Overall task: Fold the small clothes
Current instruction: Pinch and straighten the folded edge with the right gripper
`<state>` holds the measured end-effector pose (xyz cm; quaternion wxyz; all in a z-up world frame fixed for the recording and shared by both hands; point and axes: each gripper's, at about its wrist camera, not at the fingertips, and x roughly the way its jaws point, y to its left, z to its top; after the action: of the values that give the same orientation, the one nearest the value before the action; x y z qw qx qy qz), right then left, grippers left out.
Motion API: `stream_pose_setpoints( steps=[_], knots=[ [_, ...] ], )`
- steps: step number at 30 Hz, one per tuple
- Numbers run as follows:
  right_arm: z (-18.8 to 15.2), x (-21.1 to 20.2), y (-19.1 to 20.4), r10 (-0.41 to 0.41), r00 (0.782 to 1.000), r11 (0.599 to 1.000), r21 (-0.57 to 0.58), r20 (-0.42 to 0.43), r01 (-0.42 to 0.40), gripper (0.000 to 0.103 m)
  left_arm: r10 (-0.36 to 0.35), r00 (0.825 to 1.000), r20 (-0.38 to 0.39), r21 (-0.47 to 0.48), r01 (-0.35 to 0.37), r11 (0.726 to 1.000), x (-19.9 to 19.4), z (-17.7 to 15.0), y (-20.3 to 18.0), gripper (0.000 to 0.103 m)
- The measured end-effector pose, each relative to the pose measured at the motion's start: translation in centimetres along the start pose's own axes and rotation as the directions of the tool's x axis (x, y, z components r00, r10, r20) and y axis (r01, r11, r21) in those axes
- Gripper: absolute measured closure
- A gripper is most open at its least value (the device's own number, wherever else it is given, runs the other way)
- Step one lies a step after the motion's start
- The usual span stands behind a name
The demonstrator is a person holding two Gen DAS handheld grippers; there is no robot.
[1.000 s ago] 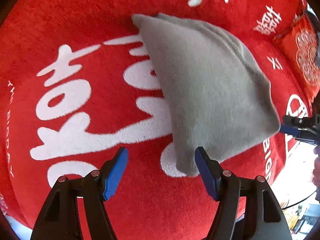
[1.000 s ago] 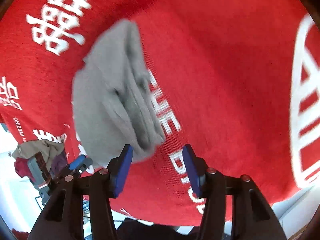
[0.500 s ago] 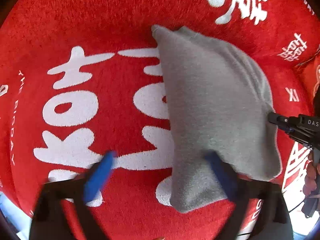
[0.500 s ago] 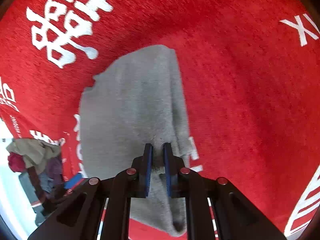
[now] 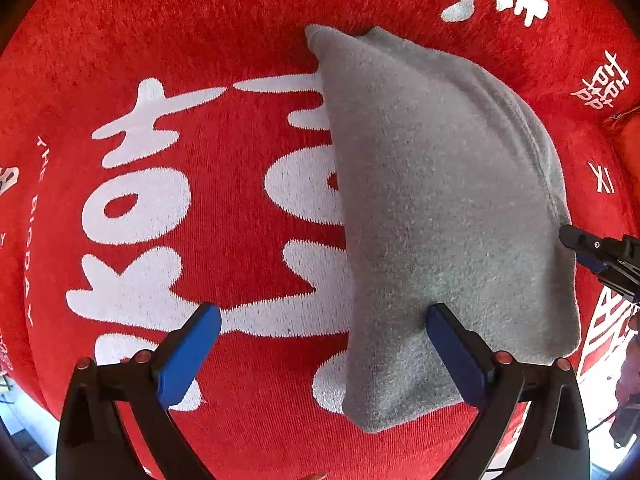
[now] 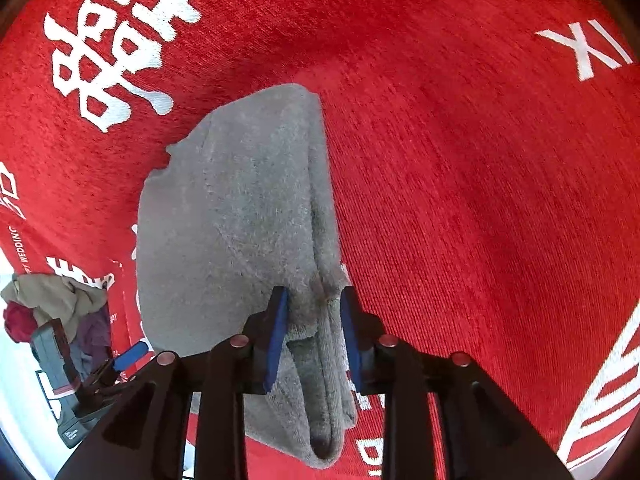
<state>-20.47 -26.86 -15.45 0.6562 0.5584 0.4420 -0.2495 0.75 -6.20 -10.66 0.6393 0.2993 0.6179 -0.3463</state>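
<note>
Here the folded grey cloth point(image 5: 440, 220) lies flat on the red table point(image 5: 200, 20) with white characters, its layered edge facing right. The left hand-held gripper point(image 5: 324, 344) has spread wide since before, one finger on the cloth. The right hand-held gripper point(image 6: 314, 332), pinched shut half a second ago, has just been opening, the fold still between its pads.

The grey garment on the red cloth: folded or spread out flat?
Folded. The grey garment lies doubled on the red cloth, with stacked layered edges along its right side in the right wrist view.
</note>
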Motion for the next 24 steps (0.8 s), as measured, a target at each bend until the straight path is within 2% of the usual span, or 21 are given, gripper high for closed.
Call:
stream_pose_setpoints(
  steps=[4, 10, 13, 18, 24],
  knots=[
    [-0.2, -0.2, 0.4, -0.013, 1.000, 1.000, -0.007, 0.002, 0.013, 0.070, 0.008, 1.000, -0.014, 0.000, -0.008, 1.000, 0.5, 0.1, -0.1, 0.000],
    [-0.8, -1.3, 0.3, 0.001, 1.000, 1.000, 0.000, 0.014, -0.001, 0.069, 0.015, 0.999, -0.028, 0.017, -0.014, 1.000, 1.1, 0.3, -0.9, 0.000],
    [-1.2, -2.0, 0.0, 0.001, 1.000, 1.000, 0.010, 0.015, -0.001, 0.059, 0.010, 0.999, -0.038, 0.025, -0.009, 1.000, 1.5, 0.3, -1.2, 0.000],
    [-1.5, -2.3, -0.5, 0.004, 1.000, 1.000, 0.022, -0.001, -0.004, 0.058, 0.001, 0.999, -0.042, 0.030, 0.000, 1.000, 1.9, 0.6, -1.4, 0.000],
    [-1.5, -1.9, -0.8, 0.025, 1.000, 0.999, 0.043, -0.013, -0.024, 0.053, -0.006, 0.999, -0.052, 0.033, 0.007, 0.999, 2.5, 0.7, -1.2, 0.000]
  ],
)
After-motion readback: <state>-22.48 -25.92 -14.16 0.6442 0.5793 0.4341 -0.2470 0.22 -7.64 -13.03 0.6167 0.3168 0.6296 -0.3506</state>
